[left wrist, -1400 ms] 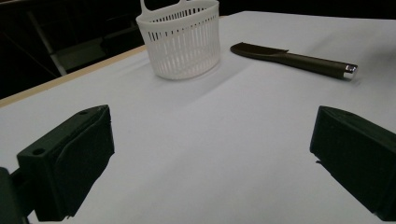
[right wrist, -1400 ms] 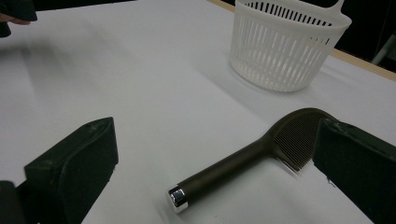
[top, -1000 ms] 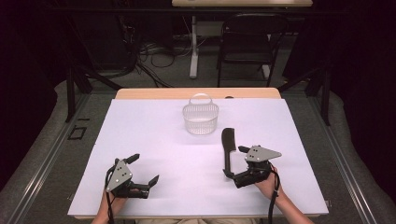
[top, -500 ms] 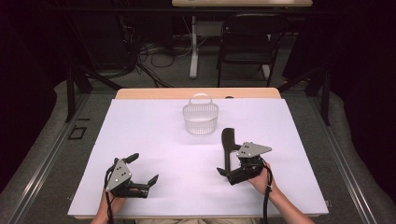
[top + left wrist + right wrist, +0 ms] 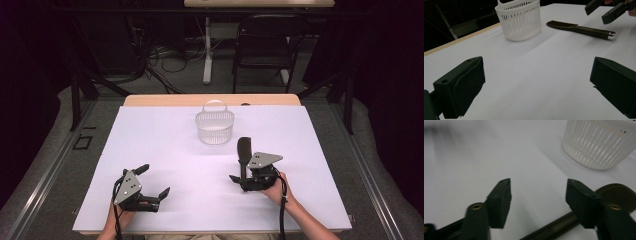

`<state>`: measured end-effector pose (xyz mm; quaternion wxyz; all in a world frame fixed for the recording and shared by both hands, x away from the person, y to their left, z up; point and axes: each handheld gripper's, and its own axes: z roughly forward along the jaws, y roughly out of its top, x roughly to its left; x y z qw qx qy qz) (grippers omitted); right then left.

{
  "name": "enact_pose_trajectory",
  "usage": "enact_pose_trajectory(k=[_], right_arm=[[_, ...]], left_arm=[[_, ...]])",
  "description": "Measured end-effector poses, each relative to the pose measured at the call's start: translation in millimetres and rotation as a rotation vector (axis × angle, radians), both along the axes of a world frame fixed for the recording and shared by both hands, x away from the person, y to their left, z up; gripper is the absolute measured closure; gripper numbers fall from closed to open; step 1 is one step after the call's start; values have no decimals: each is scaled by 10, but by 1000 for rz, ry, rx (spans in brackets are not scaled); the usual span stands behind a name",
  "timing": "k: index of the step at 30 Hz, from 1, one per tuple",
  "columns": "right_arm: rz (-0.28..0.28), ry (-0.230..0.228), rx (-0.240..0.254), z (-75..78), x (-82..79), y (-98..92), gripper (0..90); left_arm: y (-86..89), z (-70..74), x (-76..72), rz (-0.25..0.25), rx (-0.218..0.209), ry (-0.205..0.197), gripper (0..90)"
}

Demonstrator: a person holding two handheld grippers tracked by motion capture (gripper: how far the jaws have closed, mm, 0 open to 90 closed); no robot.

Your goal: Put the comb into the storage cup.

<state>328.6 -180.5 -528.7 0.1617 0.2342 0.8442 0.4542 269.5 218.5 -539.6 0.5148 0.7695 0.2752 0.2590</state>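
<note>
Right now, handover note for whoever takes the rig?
Left hand-held gripper: open, holds nothing, low over the table's near left.
Right hand-held gripper: jaws have just been closing, nothing between them; the spatula's handle passes under its right jaw.
Spatula lies flat, blade toward the basket, which sits upright at centre rear.
Done: approach. Left: grip and lift the spatula; destination probably the basket.

basket (image 5: 214, 127): white, slatted | spatula (image 5: 243, 152): dk brown/black | table (image 5: 165, 150): white, tan edge | tools: black
</note>
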Motion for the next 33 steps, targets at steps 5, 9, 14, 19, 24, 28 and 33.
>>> enact_pose_trajectory(k=[5, 9, 14, 19, 24, 28, 33], right_arm=[[-2, 20, -48, -48, 5, 39, 651], [-6, 22, -79, -77, 2, 54, 842], [-12, 38, -127, -106, -16, 72, 900], [-9, 55, -158, -132, -34, 99, 900], [-14, 72, -195, -151, -48, 109, 900], [-16, 91, -200, -162, -59, 90, 900], [-33, 115, -206, -192, -69, 41, 900]], left_arm=[[-1, 1, -1, 1, 2, 0, 0], [-4, 0, -1, -2, -1, 2, 0], [-13, 0, -12, -6, 4, 4, 0], [-8, -6, 0, -3, -1, 9, 0], [-5, -3, -4, -6, 6, 6, 0], [-5, -4, -4, -6, 8, 7, 0], [-11, -4, -8, -7, 13, 6, 0]])
